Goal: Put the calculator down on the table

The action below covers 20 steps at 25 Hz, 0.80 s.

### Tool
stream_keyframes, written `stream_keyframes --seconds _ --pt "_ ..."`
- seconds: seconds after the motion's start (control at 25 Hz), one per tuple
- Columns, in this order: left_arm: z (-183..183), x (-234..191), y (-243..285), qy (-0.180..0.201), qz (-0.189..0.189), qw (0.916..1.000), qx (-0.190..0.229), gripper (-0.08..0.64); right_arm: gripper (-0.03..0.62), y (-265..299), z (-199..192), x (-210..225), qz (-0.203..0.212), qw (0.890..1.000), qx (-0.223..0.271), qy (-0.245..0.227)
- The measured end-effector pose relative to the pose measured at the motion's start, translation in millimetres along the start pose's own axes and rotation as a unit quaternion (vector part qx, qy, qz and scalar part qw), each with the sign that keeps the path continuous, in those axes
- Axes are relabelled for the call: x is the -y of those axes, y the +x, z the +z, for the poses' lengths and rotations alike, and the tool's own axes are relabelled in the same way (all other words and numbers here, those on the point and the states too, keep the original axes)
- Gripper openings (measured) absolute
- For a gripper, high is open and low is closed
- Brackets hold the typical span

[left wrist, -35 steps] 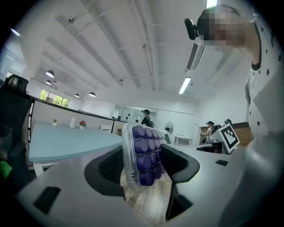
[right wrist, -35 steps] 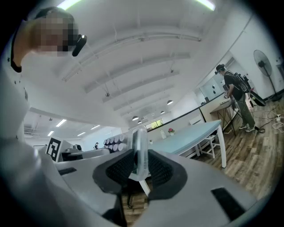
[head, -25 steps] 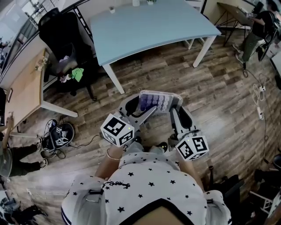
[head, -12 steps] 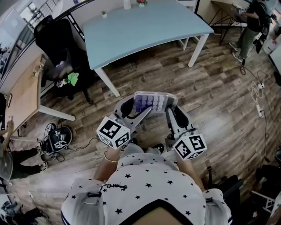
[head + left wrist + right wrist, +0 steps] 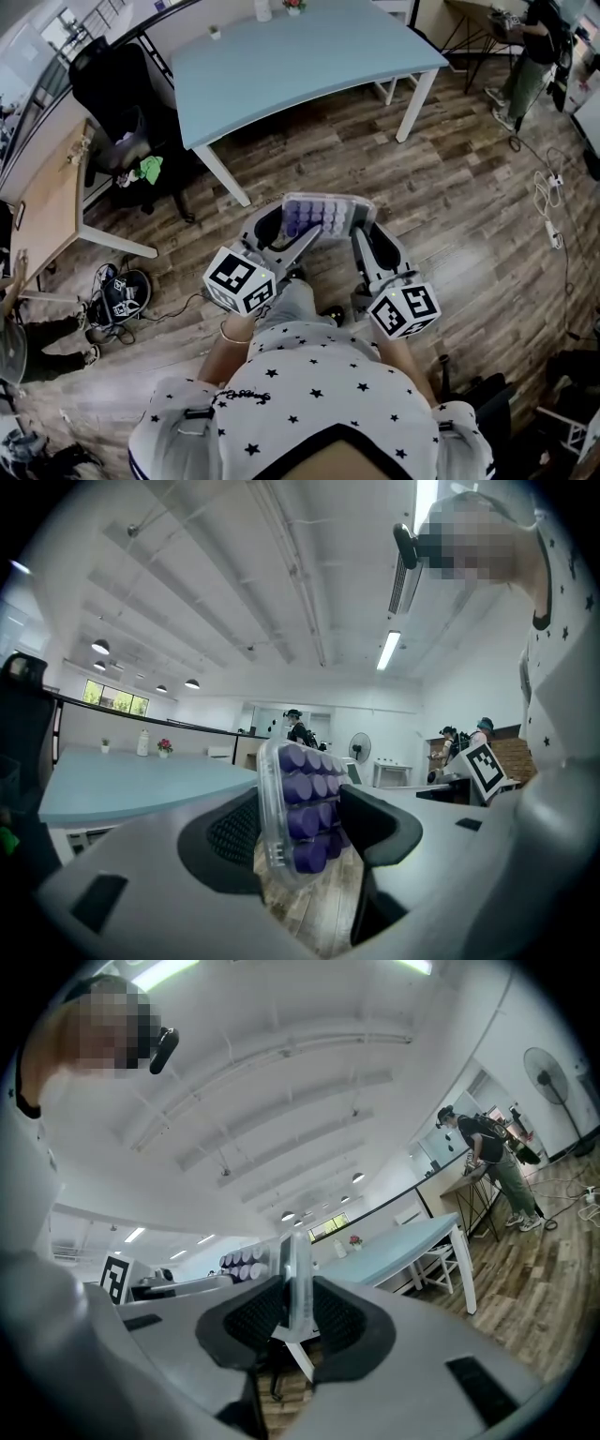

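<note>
The calculator [image 5: 328, 214], a clear-cased pad with rows of purple keys, hangs above the wooden floor, held between both grippers. My left gripper [image 5: 286, 223] is shut on its left end, and in the left gripper view the calculator [image 5: 300, 808] stands on edge between the jaws. My right gripper [image 5: 367, 230] is shut on its right end. In the right gripper view the calculator's [image 5: 298, 1283] thin edge is pinched between the pads. The light blue table [image 5: 300, 56] stands ahead, beyond the grippers.
A bottle [image 5: 262, 9] and a small flower pot stand at the table's far edge. A black office chair [image 5: 122, 84] and a wooden desk [image 5: 52, 187] are at the left. A person [image 5: 539, 47] stands at the upper right, with cables [image 5: 553, 206] on the floor.
Both grippers have carried the calculator a little forward toward the blue table. The grip on it looks the same.
</note>
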<state>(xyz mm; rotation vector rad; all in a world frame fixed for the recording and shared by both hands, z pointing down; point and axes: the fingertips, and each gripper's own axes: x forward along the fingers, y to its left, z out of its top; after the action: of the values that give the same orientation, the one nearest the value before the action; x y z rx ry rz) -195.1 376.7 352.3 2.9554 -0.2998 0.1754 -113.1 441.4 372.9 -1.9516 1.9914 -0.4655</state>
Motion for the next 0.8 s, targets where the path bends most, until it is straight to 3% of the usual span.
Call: stream_keyframes --seconds 0.8 --pt "8 -10 72 -0.004 -0.054 0.9986 0.001 0.268 0.094 14 25 56 -0.055 0.998 0.018 0.006"
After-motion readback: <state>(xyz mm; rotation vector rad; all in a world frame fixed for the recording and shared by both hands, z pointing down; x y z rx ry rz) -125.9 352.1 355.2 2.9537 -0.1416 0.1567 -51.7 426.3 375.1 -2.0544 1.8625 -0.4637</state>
